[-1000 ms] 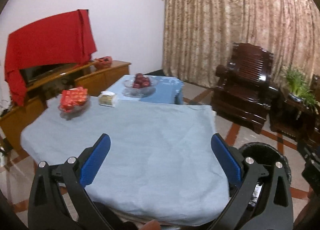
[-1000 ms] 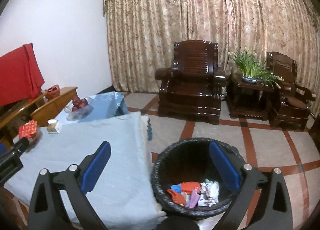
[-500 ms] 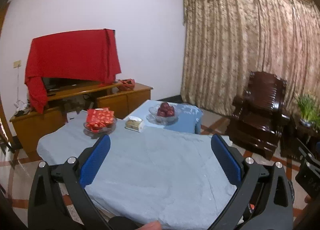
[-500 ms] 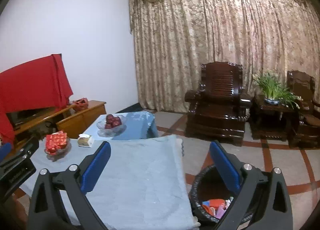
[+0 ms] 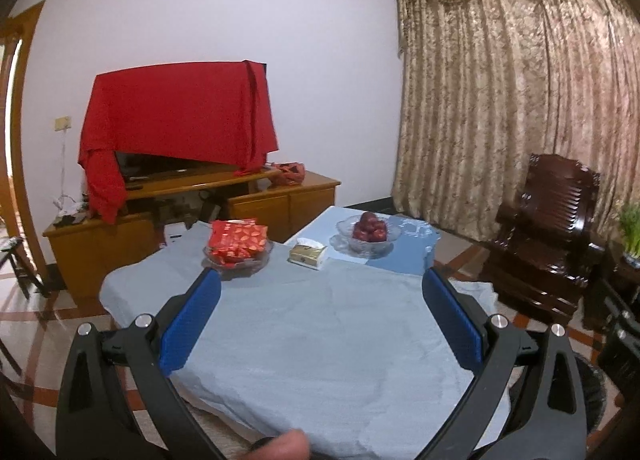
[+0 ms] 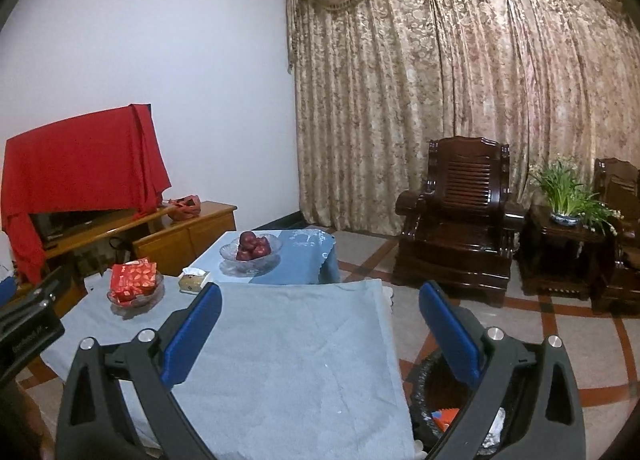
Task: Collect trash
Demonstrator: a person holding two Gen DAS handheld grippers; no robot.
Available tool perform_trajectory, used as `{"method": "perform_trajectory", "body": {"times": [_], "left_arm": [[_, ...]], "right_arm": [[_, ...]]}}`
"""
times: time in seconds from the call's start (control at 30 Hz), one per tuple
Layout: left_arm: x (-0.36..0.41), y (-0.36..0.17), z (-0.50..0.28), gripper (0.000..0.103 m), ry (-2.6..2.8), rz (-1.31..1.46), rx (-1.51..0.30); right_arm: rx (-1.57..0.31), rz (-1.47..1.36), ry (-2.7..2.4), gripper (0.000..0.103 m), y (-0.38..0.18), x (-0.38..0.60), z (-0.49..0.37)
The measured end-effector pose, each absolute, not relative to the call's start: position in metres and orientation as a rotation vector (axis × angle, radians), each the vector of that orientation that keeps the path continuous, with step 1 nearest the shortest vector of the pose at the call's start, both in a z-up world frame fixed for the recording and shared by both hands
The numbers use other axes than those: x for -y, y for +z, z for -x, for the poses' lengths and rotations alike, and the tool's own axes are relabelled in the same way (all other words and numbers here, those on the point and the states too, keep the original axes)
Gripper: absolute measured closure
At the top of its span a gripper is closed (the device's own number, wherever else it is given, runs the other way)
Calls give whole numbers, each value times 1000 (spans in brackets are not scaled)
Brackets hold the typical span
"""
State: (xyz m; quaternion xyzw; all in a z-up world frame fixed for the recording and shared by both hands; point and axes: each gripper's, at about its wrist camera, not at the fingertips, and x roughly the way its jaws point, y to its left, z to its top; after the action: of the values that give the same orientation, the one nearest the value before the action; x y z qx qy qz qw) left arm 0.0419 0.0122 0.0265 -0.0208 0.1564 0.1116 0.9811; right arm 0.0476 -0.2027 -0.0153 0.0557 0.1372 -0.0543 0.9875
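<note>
1. Two claws hang above the table, both with blue-padded jaws spread wide and gripping nothing: the left gripper point(image 5: 320, 316) and the right gripper point(image 6: 320, 320).
2. Far to the left of the left gripper and well beyond it, a red cloth point(image 5: 176, 116) drapes over a television on a wooden cabinet point(image 5: 192, 216).
3. Just past the left gripper's left fingertip point(image 5: 196, 312), a glass dish of red packets point(image 5: 238, 246) sits on the grey-blue tablecloth point(image 5: 320, 344).
4. Ahead of the left gripper, between the lines of its two fingers, a tissue box point(image 5: 307, 254) lies on the cloth, with a glass bowl of dark red fruit point(image 5: 369, 232) just beyond it to the right, on a lighter blue cover.
5. The cloth directly under the left gripper's jaws is bare.
6. The trash bin point(image 6: 430, 384), lined with a black bag, stands on the floor under and behind the right gripper's right finger, beside the table's right edge; orange, blue and white scraps point(image 6: 446, 416) show inside it, largely hidden by the finger.
7. In the left wrist view only a sliver of the bin's dark rim point(image 5: 592, 388) shows behind that claw's right finger.
8. Right of the right gripper and farther back, a dark wooden armchair point(image 6: 456, 220) stands before patterned curtains point(image 6: 460, 92), with a potted plant point(image 6: 568, 196) on a side table to its right.
</note>
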Motion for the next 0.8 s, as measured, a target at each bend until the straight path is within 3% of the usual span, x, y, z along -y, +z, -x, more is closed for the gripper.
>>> {"method": "perform_trajectory", "body": {"times": [0.8], "left_arm": [[-24,26,-61,5,277,32,-313]], "right_arm": [[-320,-128,-159,6,-31,210,-63]]}}
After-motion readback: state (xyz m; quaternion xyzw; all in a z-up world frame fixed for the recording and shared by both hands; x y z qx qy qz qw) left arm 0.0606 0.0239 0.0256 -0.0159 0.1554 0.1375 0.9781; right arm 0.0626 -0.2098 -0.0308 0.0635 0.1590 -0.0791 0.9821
